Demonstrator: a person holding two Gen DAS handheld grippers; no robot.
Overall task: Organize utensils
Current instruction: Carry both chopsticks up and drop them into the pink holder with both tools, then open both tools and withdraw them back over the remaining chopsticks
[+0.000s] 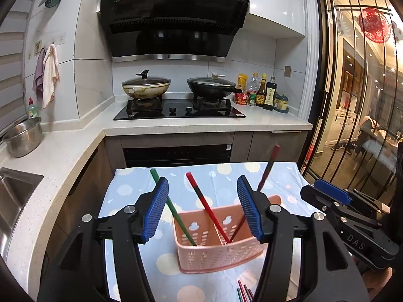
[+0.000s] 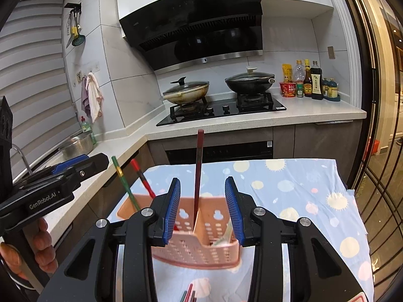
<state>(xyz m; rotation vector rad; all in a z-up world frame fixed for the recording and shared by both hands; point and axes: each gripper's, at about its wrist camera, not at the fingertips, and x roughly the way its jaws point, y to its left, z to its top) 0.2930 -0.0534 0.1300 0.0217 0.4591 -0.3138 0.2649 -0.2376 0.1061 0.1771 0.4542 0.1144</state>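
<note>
blue dotted cloth [image 1: 141, 186] covers table beside kitchen counter [image 1: 63, 156]

Perforated pink plastic utensil basket [image 1: 214, 249] sits on soft printed cotton tablecloth [image 1: 141, 188]; lacquered glossy chopsticks [image 1: 207, 207] (red, green), ribbed blue rubbery gripper pads [image 2: 173, 210], matt black frames.

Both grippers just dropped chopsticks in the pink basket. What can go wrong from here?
1. The dark red chopstick stands between the right gripper's open pads; a sideways retreat could knock it over.
2. The green chopstick leans by the left gripper's pad and may snag.
3. The basket looks light; a bump might tip it on the cloth.
</note>
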